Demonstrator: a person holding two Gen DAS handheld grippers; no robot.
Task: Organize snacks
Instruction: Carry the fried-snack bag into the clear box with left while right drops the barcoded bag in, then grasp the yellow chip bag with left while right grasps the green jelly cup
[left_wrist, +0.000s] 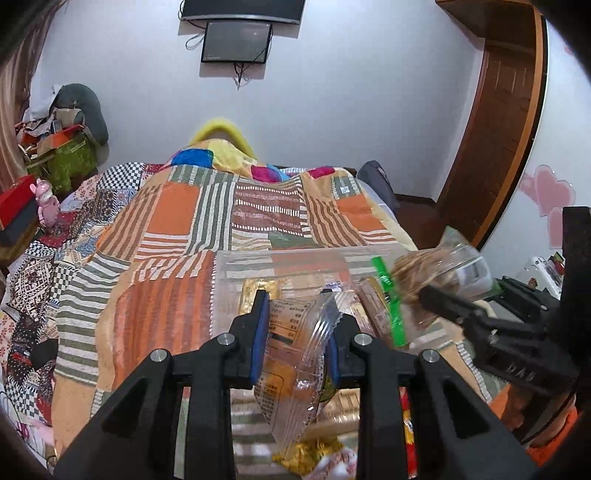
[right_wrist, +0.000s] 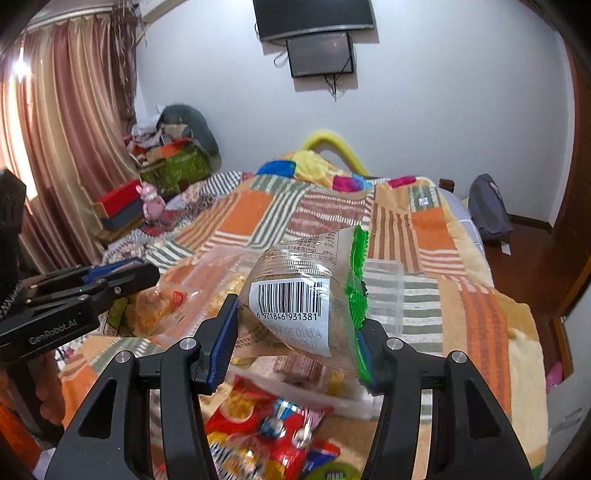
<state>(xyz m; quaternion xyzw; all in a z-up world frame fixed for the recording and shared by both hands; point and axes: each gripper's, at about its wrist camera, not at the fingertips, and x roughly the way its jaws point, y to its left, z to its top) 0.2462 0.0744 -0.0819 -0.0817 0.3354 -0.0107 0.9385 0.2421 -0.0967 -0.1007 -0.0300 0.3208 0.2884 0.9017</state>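
The right hand-held gripper (right_wrist: 295, 332) was clamped on a clear snack packet (right_wrist: 306, 295) with a green crimped edge, a white barcode label and brown biscuits inside, held above the clear plastic bin (right_wrist: 384, 291) on the patchwork bed (right_wrist: 443, 236). The left hand-held gripper (left_wrist: 295, 332) was clamped on a transparent packet of orange snacks (left_wrist: 291, 354) printed with black text, beside the bin's near edge.

Below the left tongs (left_wrist: 295, 328), the yellow snack packet (left_wrist: 306, 456) is blurred and cut off by the lower edge. The print on the clear packet (left_wrist: 291, 354) clamped there is too small to be read. Beneath the right tongs (right_wrist: 295, 332), the red snack bag (right_wrist: 269, 432) is blurred and partly hidden by the fingers. Ahead of both, the contents of the clear plastic box (left_wrist: 258, 266) cannot be told fully. The dark screen (right_wrist: 319, 53) above is cropped.
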